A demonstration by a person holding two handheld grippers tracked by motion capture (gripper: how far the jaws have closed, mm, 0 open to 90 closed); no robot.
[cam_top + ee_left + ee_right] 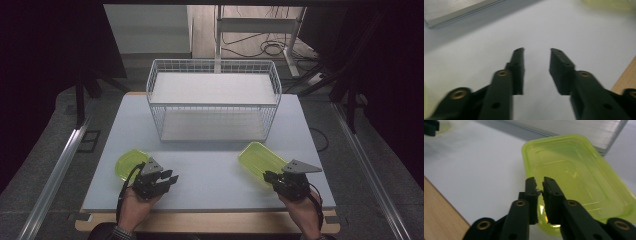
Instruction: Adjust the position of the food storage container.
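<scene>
Right gripper (pixel 539 182) clamped on near rim of right yellow-green tray (pixel 576 177), jaws pinching thin wall. Tray translucent, rectangular, rounded corners, shallow, lies in front of wire basket (pixel 214 100), toward its right end. Second yellow-green tray (pixel 131 163) lies in front of basket's left end. Left gripper (pixel 536 53) just beside it, jaws apart over bare white table (pixel 215 180), nothing between.

left tool (pixel 171 178): beside tray (pixel 131 162) | right tool (pixel 268 176): seemingly gripping container (pixel 261 161)

Room was dim; grey floor (pixel 47 120), metal rail (pixel 55 172) at left, white frame legs (pixel 292 47) and cables (pixel 272 47) behind worktop (pixel 210 170).
</scene>
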